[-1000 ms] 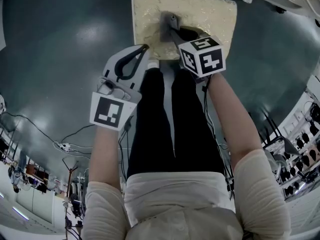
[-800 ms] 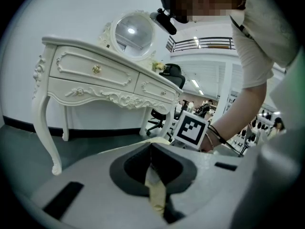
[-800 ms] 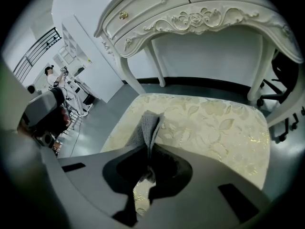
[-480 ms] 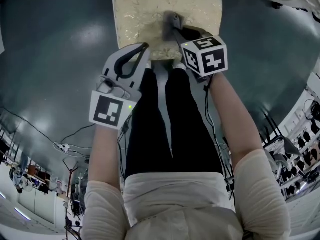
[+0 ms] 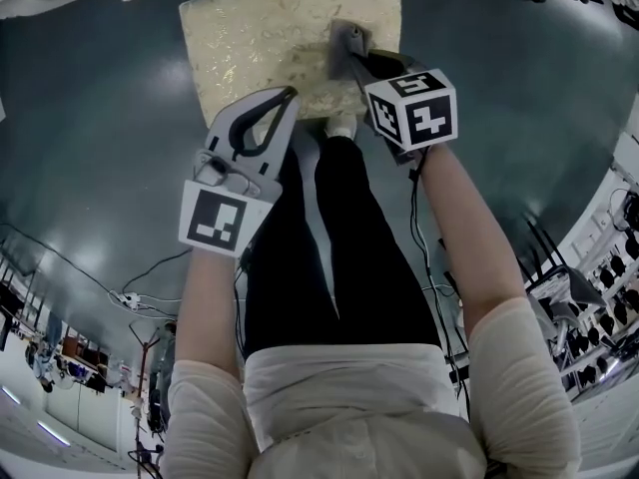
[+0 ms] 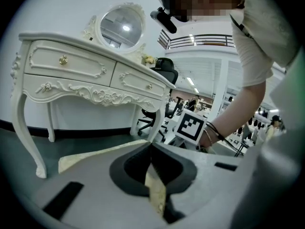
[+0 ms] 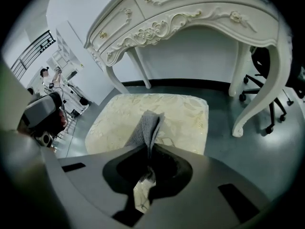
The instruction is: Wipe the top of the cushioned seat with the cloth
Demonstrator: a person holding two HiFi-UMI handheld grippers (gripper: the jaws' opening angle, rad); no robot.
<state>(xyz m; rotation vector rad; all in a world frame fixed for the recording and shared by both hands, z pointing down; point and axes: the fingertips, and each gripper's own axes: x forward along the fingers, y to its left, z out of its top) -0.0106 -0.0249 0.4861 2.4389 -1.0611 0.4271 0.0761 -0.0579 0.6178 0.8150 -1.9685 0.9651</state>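
Seat top [image 5: 260,38] further left, cloth [image 5: 343,46] nearer right edge

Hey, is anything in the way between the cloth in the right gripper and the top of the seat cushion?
Nothing visible. The right gripper pinches the cloth over the seat, whose top is bare. The left gripper, shut, sits at the near edge, off to the side.

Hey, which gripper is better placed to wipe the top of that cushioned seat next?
Right. The right gripper is clamped on the grey cloth, which is over the cushioned seat. The left gripper is shut on nothing at the seat's near edge.
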